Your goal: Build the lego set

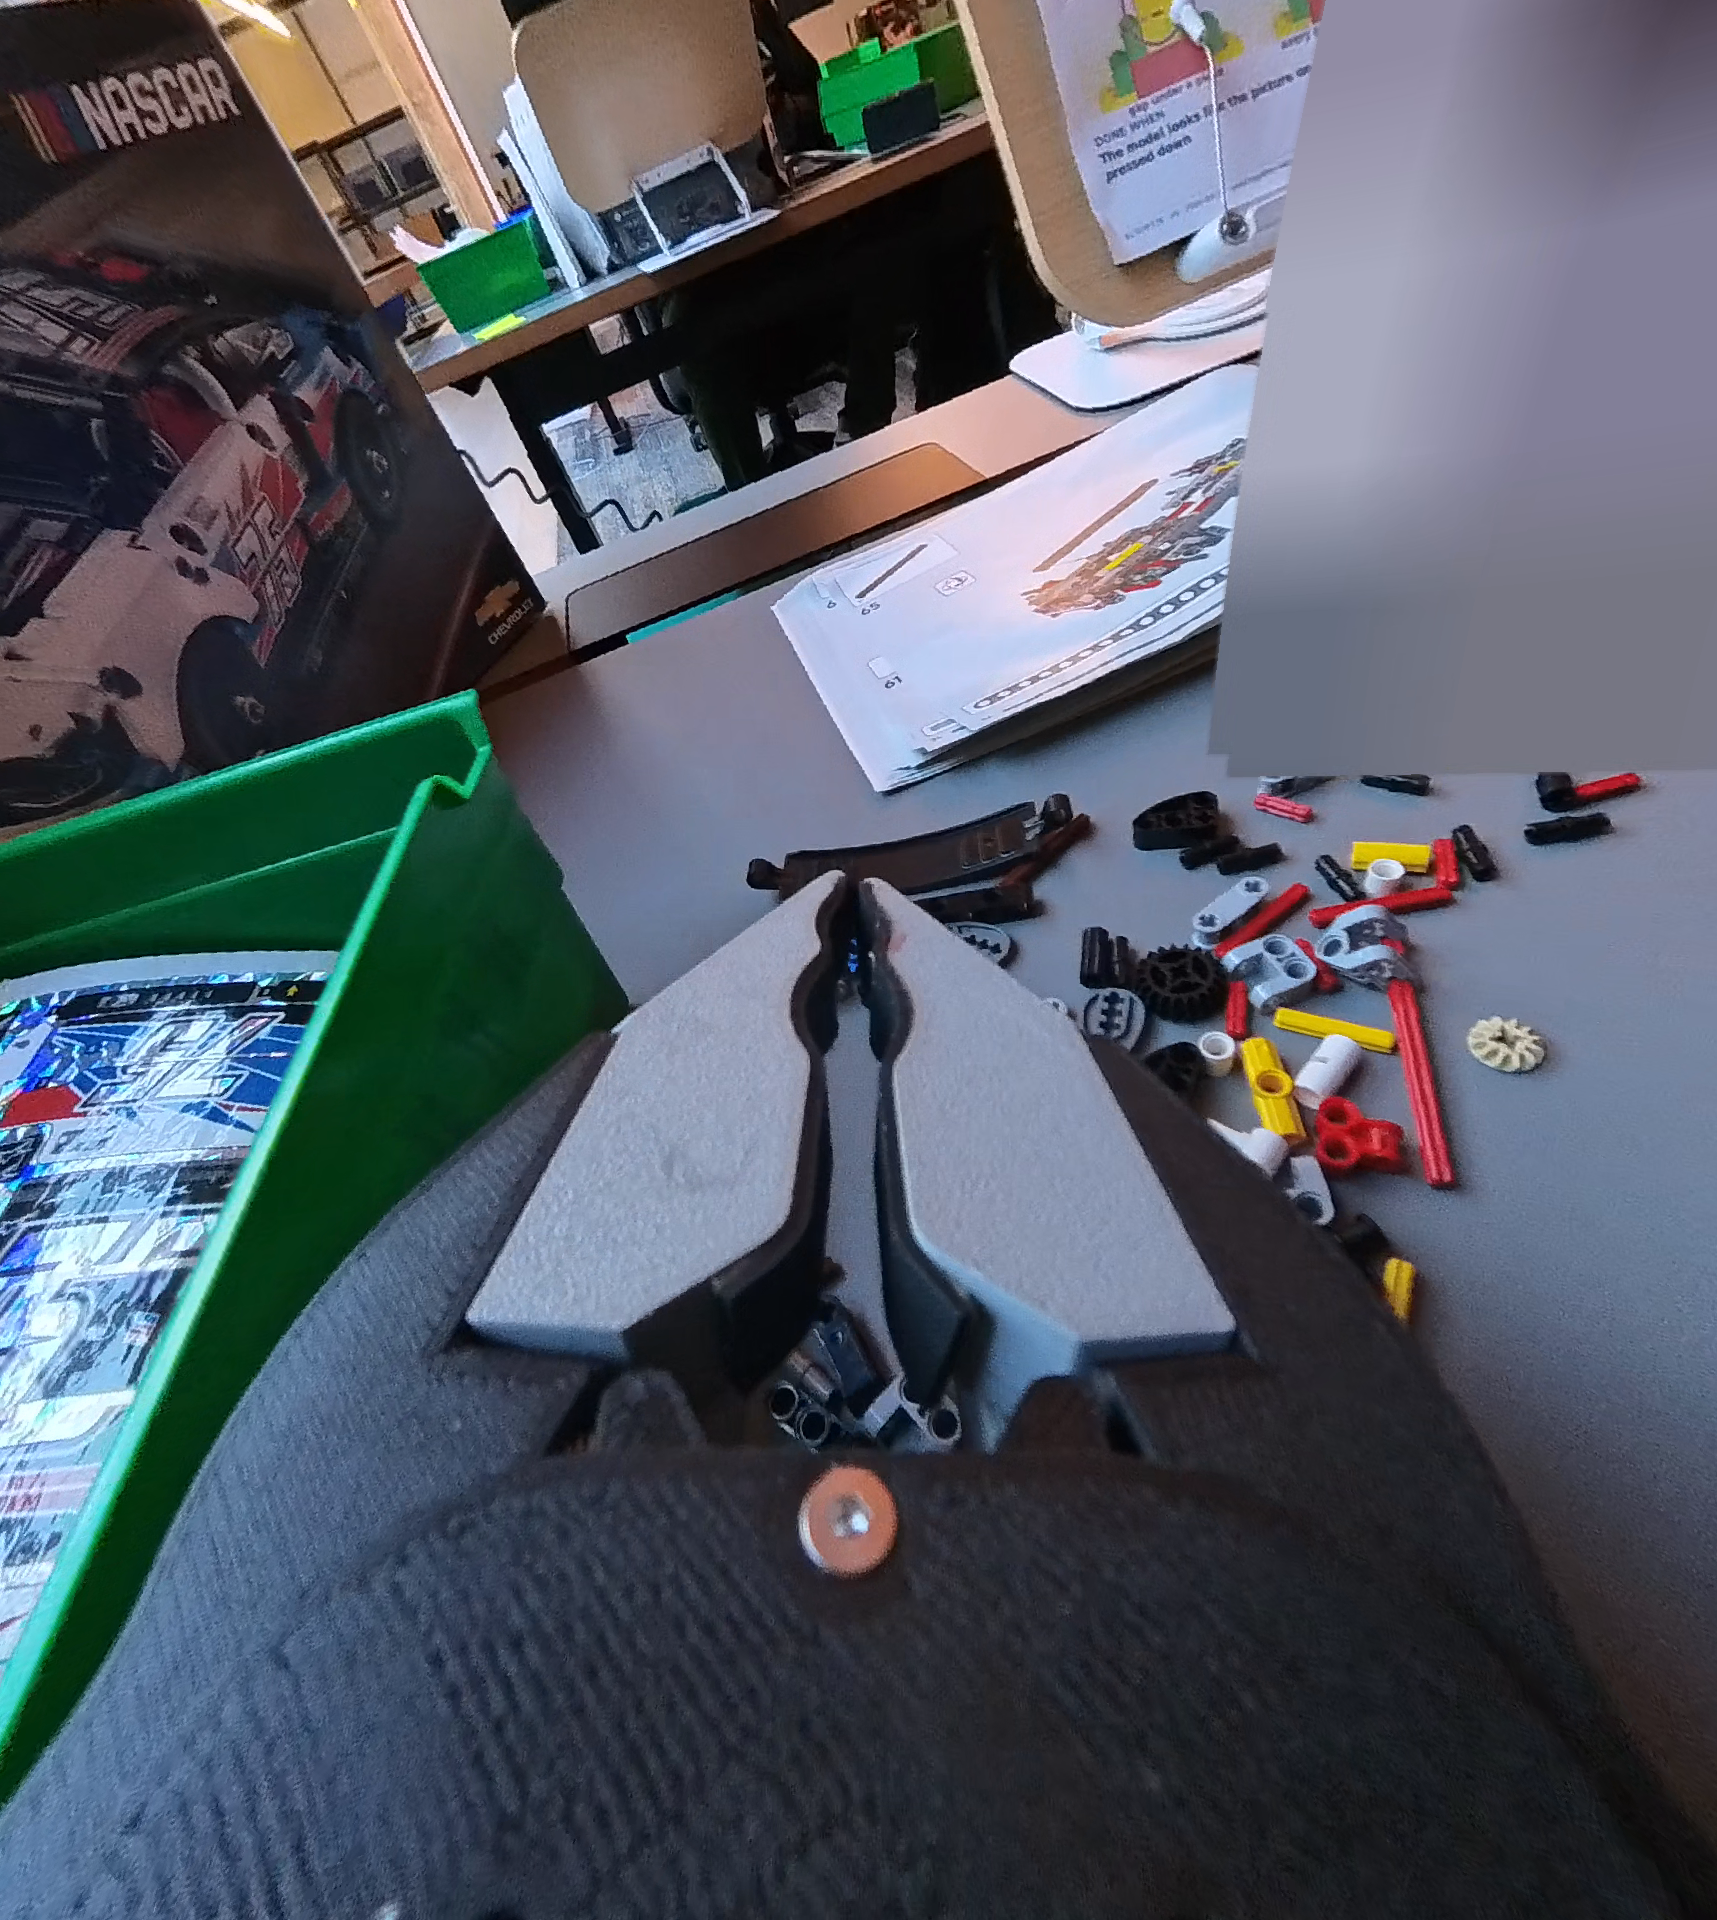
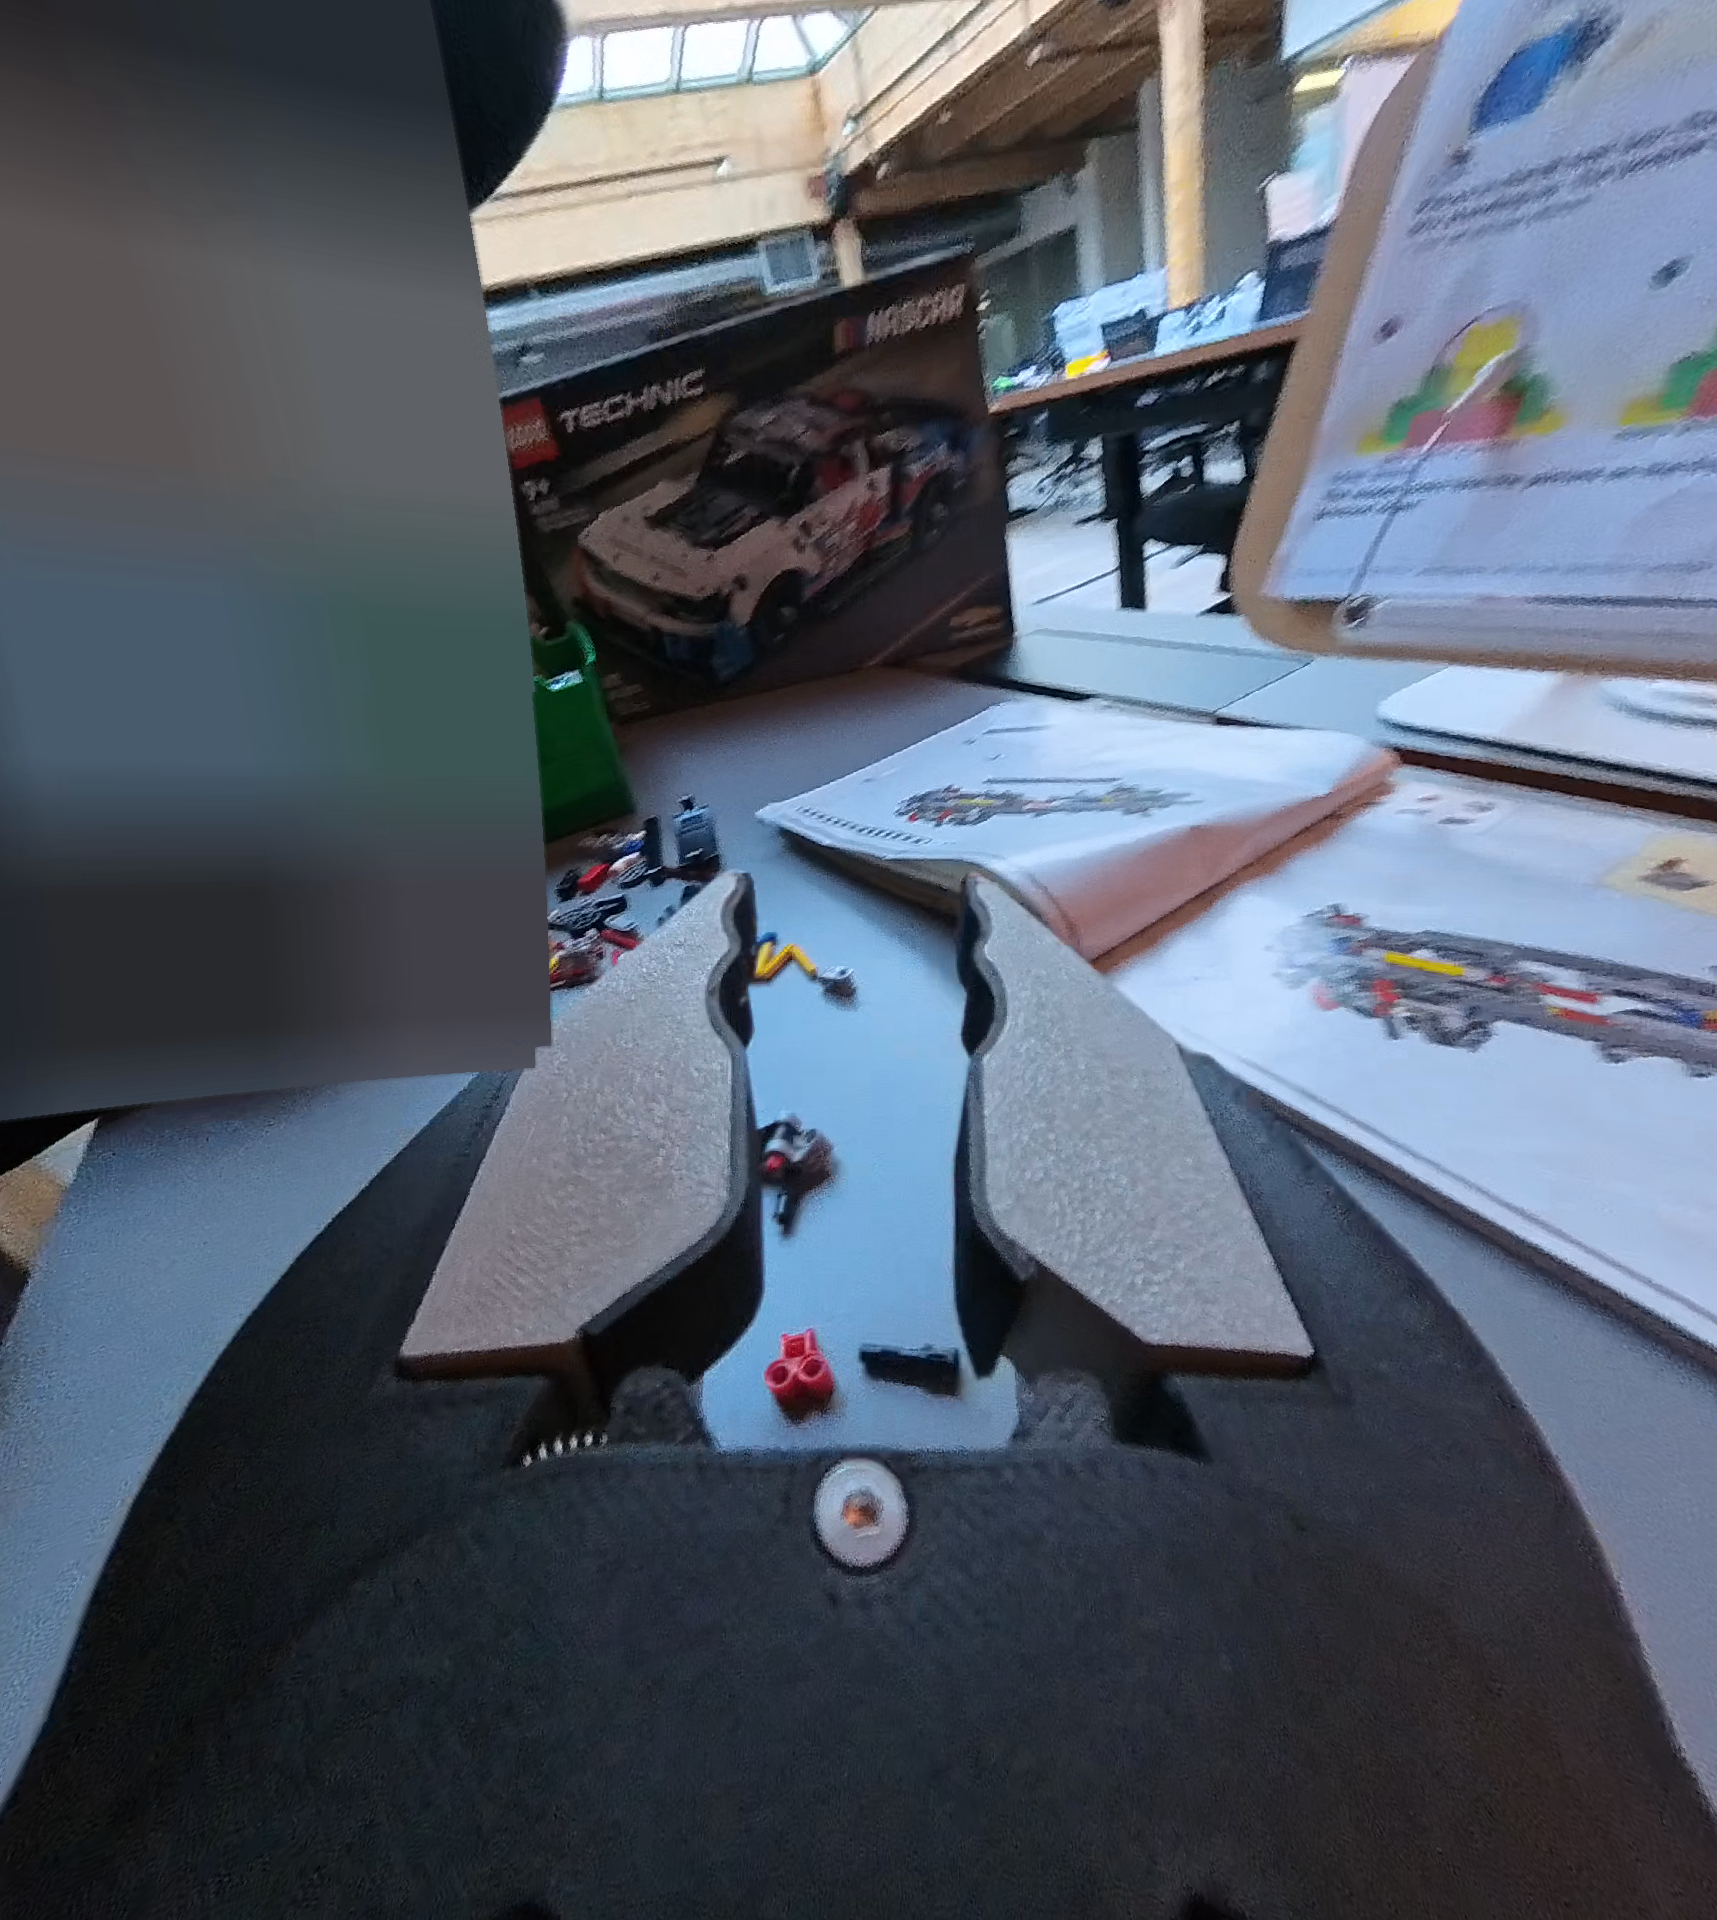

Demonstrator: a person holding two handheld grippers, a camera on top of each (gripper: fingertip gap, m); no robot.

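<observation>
Left wrist view, green bin, scattered bricks, booklet

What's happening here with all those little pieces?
Someone holds two grippers over a grey table. The left gripper has its fingers closed together, next to a green bin and a pile of small building pieces. The right gripper has its fingers apart with nothing between them, above scattered pieces, near an open instruction booklet.
</observation>
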